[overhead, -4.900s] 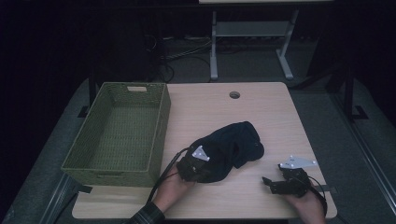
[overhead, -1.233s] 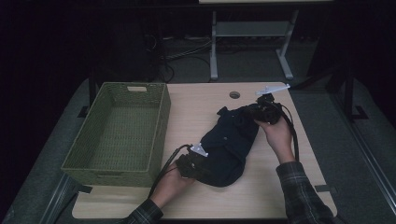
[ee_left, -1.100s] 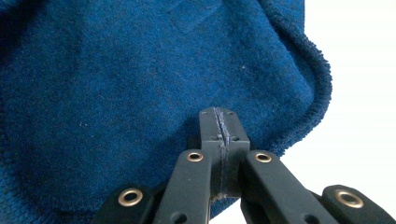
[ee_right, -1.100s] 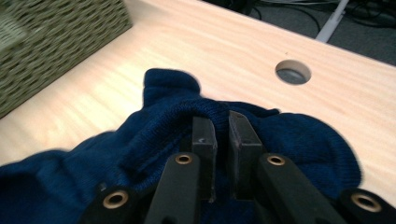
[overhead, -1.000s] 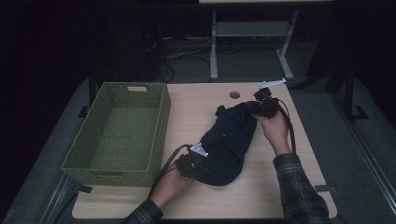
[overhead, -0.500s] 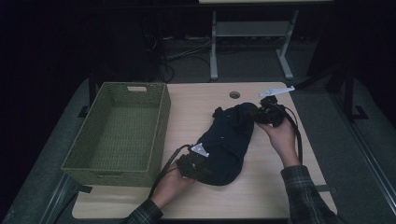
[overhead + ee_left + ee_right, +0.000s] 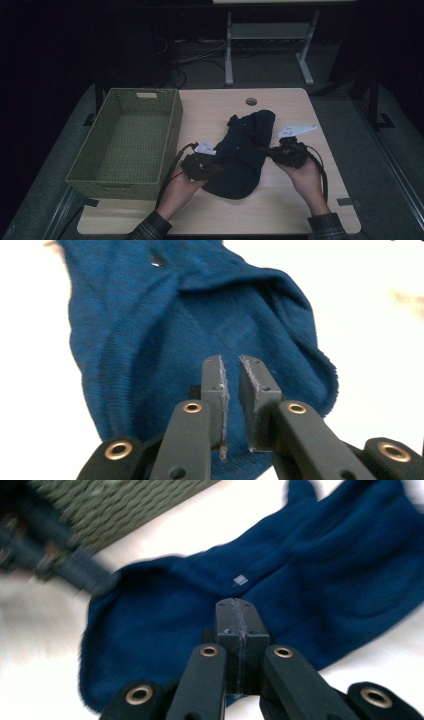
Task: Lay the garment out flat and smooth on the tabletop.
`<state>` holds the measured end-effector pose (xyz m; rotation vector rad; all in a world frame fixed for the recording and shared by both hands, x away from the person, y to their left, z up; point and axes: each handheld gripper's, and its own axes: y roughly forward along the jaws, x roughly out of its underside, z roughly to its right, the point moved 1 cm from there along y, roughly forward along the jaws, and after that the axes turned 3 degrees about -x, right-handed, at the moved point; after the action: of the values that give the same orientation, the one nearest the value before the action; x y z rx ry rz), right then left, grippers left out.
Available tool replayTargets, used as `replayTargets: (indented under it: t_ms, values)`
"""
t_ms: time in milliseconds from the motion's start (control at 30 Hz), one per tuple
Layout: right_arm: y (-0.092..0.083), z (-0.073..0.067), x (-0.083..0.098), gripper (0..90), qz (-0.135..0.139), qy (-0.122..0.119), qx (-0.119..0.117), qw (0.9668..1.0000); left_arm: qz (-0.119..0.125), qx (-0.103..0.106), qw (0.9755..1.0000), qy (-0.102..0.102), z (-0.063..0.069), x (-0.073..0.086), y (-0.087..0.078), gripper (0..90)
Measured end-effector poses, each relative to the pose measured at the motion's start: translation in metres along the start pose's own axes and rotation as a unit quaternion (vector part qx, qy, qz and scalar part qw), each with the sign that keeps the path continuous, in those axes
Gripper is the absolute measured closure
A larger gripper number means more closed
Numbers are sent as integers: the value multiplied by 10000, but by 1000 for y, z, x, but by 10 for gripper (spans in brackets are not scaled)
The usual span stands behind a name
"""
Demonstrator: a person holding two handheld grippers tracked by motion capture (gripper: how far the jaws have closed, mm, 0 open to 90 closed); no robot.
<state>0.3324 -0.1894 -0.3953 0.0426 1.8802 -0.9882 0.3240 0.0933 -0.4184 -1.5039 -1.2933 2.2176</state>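
Observation:
A dark blue knitted garment (image 7: 244, 155) lies bunched lengthwise on the wooden table (image 7: 210, 112). My left gripper (image 7: 214, 168) sits at the garment's near left edge. In the left gripper view its jaws (image 7: 231, 361) hover over the blue knit (image 7: 150, 325), having just opened to a narrow gap with nothing pinched. My right gripper (image 7: 266, 150) is at the garment's right edge. Its jaws (image 7: 235, 603) have just closed and the pads meet above the cloth (image 7: 325, 565), with no fabric seen between them. A small white label (image 7: 240, 579) shows on the knit.
A green woven basket (image 7: 167, 137) stands empty on the table's left side, close to the left hand; its wall (image 7: 115, 505) appears in the right gripper view, with the left gripper (image 7: 75, 570) blurred before it. A cable hole (image 7: 251, 101) is at the table's back.
The right gripper left the garment's far end and came back toward the person, to the garment's right edge. The far end now lies loose. The left gripper lifted slightly.

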Motion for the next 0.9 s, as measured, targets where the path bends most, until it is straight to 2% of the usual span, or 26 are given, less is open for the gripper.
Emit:
replayTargets:
  t_ms: [33,100,167,233,267,367,467,533,567,700,733,833,867,900]
  values:
    - [7,-9,8,900,-152,-92,-57,9998,6,-62,10000,-40,-3,-1,1,823]
    - [10,-12,11,900,-173,-67,-100,9998,-23,-150,9999,-52,-6,-2,3,825]
    - [21,-23,24,900,-314,-69,-255,9992,-71,-232,9997,-45,-9,-3,2,826]
    - [25,-25,28,900,-377,-87,-307,9988,-125,-253,9996,-60,-11,-3,4,826]
    - [31,-28,33,900,-508,-95,-344,9981,-138,-278,9995,-77,-11,-2,5,827]
    - [40,-31,42,900,-651,-33,-449,9969,-333,-295,9990,-70,-12,2,13,829]
    - [47,-31,51,900,-916,-90,-410,9949,-527,-295,9982,-9,-12,6,21,828]
    - [47,-31,54,900,-956,-59,-401,9946,-532,-280,9982,-25,-11,7,22,828]
    - [45,-29,61,900,-1096,5,-354,9933,-538,-254,9982,8,-9,8,22,828]
    - [39,-27,66,900,-1156,-7,-279,9929,-494,-196,9986,61,-5,7,21,823]
    - [32,-25,71,900,-1202,-24,-148,9926,-423,-160,9990,39,-2,6,20,820]
    - [27,-21,76,900,-1217,27,-131,9925,-397,-134,9991,111,-1,4,18,819]
    - [23,-19,79,900,-1205,139,-132,9925,-361,-131,9992,94,0,4,17,818]
    - [16,-15,83,900,-1204,153,-52,9926,-321,-121,9994,107,-1,3,16,818]
